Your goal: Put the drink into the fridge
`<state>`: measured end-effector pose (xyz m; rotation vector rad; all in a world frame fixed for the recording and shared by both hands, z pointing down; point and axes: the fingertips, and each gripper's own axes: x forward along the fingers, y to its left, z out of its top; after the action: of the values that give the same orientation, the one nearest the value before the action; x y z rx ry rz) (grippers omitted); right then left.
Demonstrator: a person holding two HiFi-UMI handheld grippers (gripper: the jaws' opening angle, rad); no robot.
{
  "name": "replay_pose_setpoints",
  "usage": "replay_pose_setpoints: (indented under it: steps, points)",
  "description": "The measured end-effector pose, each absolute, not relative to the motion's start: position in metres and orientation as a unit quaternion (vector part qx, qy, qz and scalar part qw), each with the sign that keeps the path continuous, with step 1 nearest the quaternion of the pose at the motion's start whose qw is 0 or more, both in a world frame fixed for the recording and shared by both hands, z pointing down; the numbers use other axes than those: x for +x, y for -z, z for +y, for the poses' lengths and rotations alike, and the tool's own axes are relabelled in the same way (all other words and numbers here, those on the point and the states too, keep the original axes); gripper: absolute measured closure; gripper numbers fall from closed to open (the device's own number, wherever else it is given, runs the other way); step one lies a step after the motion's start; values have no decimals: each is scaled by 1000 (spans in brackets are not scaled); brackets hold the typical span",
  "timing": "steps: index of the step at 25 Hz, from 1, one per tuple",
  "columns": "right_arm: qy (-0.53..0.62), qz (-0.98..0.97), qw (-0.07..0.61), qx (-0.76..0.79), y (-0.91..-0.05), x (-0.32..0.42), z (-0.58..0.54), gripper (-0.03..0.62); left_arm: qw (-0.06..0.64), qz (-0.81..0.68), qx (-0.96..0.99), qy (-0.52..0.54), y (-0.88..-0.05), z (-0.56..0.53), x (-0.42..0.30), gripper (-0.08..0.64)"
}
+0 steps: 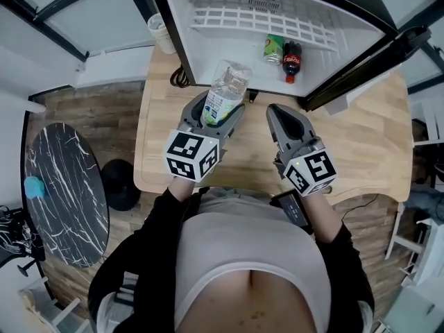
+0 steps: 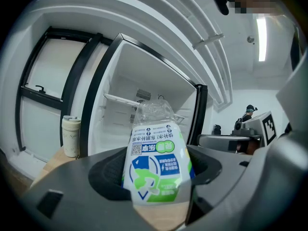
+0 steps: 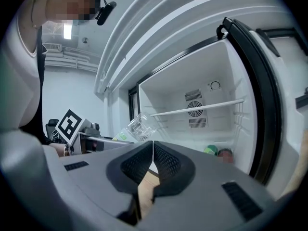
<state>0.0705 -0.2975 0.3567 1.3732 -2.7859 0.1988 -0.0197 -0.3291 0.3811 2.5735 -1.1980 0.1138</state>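
Pinching a clear plastic drink bottle (image 1: 225, 92) with a green, blue and white label between the jaws of the left claw (image 1: 216, 111), over the wooden desk (image 1: 374, 151) and right at the mouth of the open fridge (image 1: 208, 47), clear end pointing into the opening. Showing that label upside down only in the left gripper view, with the bottle (image 2: 156, 167) filling the gap between the jaws; in the head view, reading as little more than a green patch. Catching just the bottle's clear end (image 3: 139, 125) in the right gripper view, poking out past the left claw's marker cube.

Hovering the right claw (image 1: 276, 111) just beside the left one, apart from it, jaws pressed together on nothing, the pads meeting in a thin line in the right gripper view.

Looking down into the fridge from the head view: a cola bottle (image 1: 292, 60) and a green can (image 1: 274, 48) lying side by side on the white floor under a wire shelf (image 1: 277, 23). Seeing only their tops at the right gripper view's lower right, and neither one from the left claw. Standing a cream lidded cup (image 1: 161, 32) on the desk left of the fridge, upright in the left gripper view.
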Motion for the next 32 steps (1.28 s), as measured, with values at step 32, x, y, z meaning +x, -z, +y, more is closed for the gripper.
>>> replay_pose_setpoints:
  steps: [32]
  points:
    - [-91, -909, 26, 406, -372, 96, -319, 565, 193, -487, 842, -132, -452, -393, -16, 239]
